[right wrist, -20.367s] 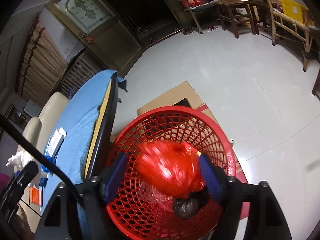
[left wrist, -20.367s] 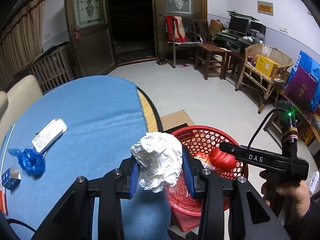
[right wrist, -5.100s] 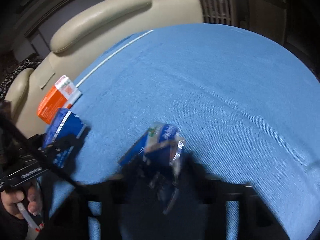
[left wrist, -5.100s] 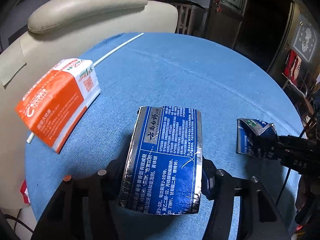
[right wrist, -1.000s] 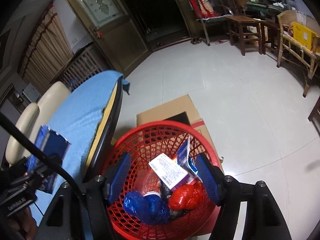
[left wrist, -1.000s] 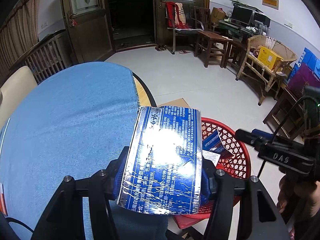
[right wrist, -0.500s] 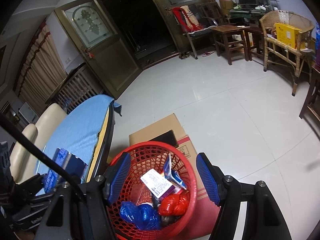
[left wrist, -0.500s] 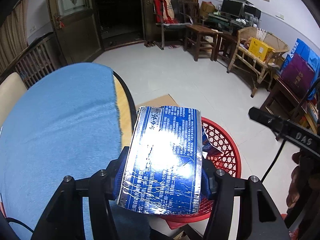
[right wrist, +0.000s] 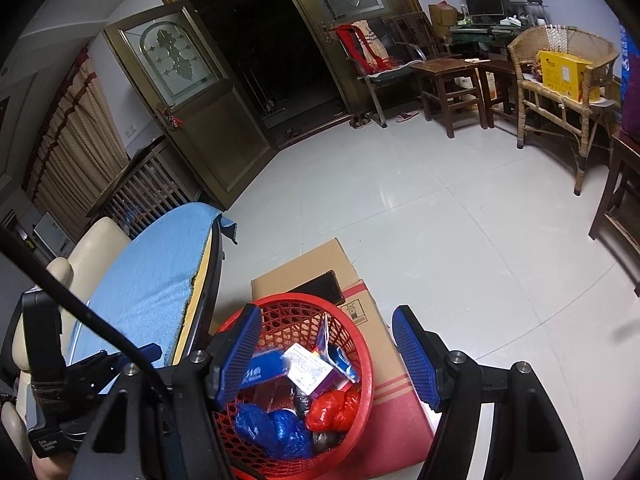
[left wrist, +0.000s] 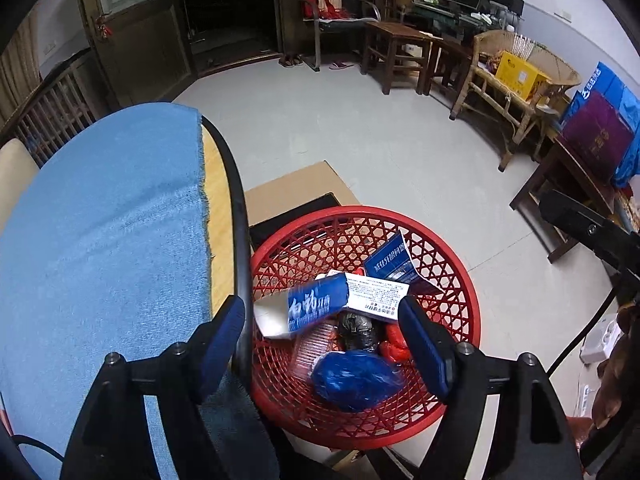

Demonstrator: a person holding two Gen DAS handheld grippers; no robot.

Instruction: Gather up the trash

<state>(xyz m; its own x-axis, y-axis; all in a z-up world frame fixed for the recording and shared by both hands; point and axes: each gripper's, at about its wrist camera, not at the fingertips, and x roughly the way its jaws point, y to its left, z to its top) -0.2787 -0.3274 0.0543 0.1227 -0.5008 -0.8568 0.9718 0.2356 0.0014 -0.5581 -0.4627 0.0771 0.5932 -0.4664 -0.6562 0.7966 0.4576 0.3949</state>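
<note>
Above the round red plastic lattice basket, the left gripper jaws are opening, releasing the blue-and-silver carton; the right gripper stands open, empty.

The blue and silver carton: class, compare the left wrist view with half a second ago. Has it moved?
Yes. The blue and silver carton has left the opening left gripper and now lies tilted inside the red basket, beside the table edge.

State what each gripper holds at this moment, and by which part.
Nothing. The left gripper, jaws opening, has let go of the blue carton, now in the red basket. The right gripper is open and empty.
</note>
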